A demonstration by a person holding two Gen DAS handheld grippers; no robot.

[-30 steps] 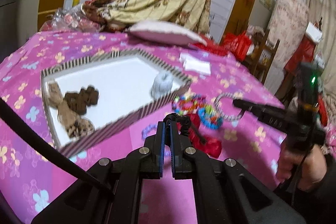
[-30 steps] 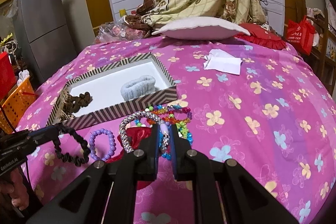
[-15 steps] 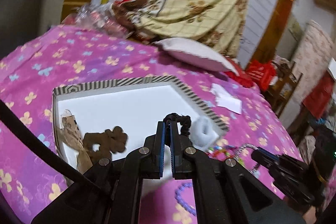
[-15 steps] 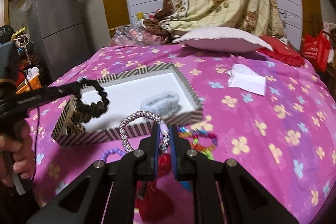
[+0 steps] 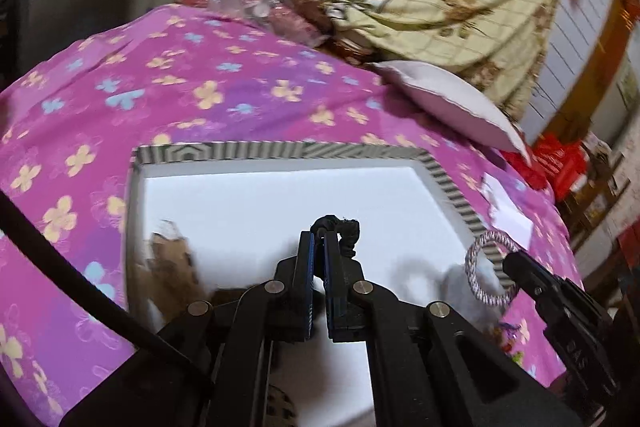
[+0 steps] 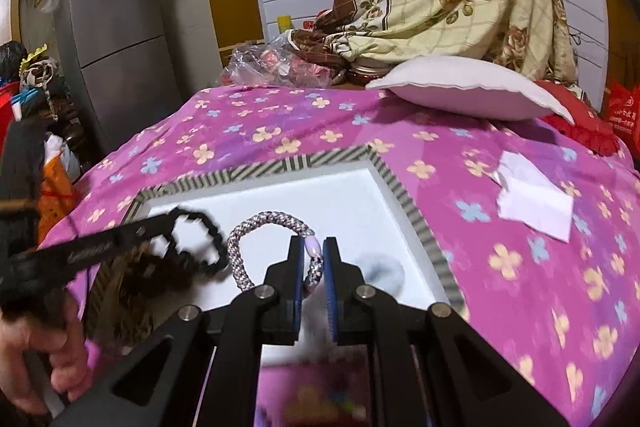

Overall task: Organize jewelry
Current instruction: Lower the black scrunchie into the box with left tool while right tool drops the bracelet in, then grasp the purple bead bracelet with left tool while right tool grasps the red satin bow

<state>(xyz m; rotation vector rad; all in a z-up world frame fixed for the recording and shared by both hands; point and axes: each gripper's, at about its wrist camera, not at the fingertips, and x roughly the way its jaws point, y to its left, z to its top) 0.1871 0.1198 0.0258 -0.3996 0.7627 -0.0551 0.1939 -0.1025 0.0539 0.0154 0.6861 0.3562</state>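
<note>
Magenta flowered cloth [image 6: 520, 267] fills most of both views, your largest surface. On it, centre frame, sits the box [image 6: 416, 223] with striped rim and white floor; in the left wrist view its rim [image 5: 280, 151] runs across mid-frame. Pillow [image 6: 472, 93] lies upper right on the cloth, white paper [image 6: 536, 203] at right, apart from the box.

Inside the box: brown items [image 5: 172, 267] at lower left, blurred; a grey fuzzy band [image 6: 380, 271] near the right wall, blurred too.

Your left gripper [image 5: 319, 239] is clenched on a black hair tie [image 5: 340, 229], held above the box floor; in the right wrist view the tie [image 6: 196, 239] hangs at left centre. Your left hand [image 6: 44, 359] shows at lower left.

Your right gripper [image 6: 312, 251] is clamped on a silver braided bracelet [image 6: 272, 223], its loop standing up over the box; in the left wrist view it [image 5: 486, 267] hangs over the box's right rim.
</note>
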